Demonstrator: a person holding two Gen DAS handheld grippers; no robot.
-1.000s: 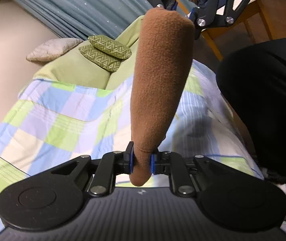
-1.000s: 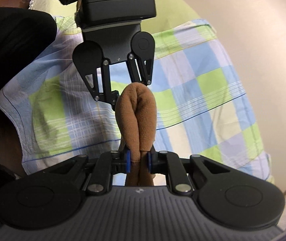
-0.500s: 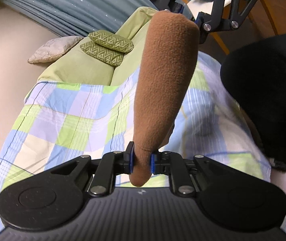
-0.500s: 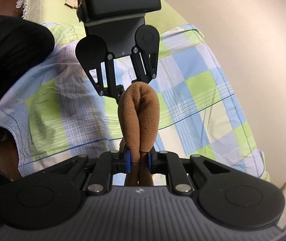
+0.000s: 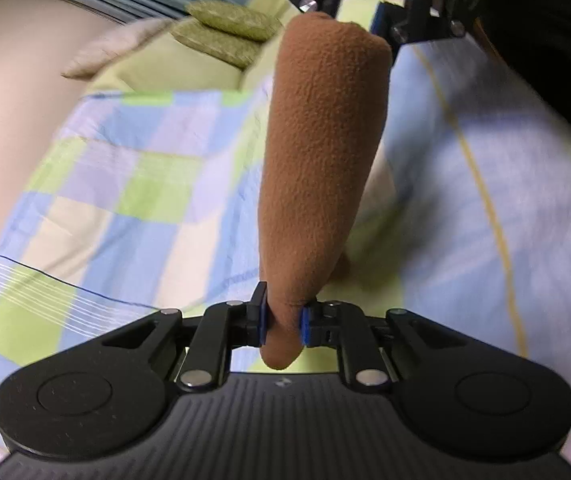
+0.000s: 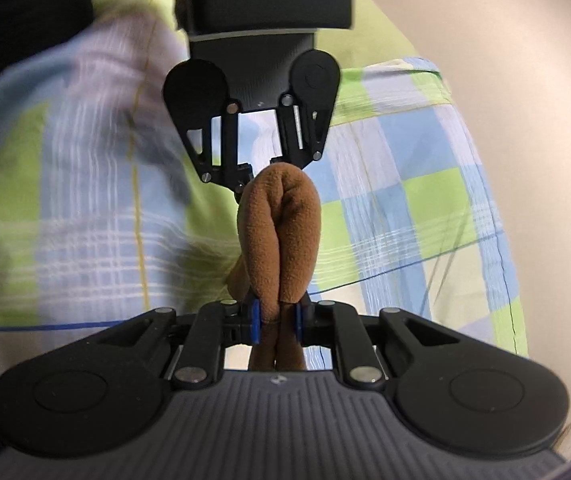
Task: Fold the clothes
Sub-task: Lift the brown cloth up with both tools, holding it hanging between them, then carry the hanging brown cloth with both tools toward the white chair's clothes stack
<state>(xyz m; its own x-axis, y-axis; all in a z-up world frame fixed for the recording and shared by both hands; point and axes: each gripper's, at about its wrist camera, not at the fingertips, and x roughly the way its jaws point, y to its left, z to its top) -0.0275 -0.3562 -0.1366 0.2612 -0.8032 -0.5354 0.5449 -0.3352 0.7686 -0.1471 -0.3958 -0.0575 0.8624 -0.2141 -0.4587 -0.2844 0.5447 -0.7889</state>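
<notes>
A brown fleece garment (image 5: pixel 317 168) hangs stretched in the air above a checked bed sheet (image 5: pixel 133 200), its 2 ends held by 2 handheld grippers that face each other along its length. The left gripper (image 5: pixel 282 320) pinches one end tight between its blue pads, a short tail of fleece poking out behind them. The right gripper (image 6: pixel 276 316) pinches the other end, where the cloth shows as 2 doubled lobes pressed side by side. Nothing of the garment appears to touch the sheet, though a loose flap dangles below it near the right gripper. At the far end of the sheet lie 2 green patterned cushions (image 5: pixel 221 36); the person's dark clothing (image 5: pixel 557 40) fills the edge beside it. Judging by the doubled cloth, a fold is being carried or laid. Done well, both grips would hold firm, the span stay taut and level above the sheet, and the 2 ends come down together so the layers land flat, edges matched, with no twist along the length
</notes>
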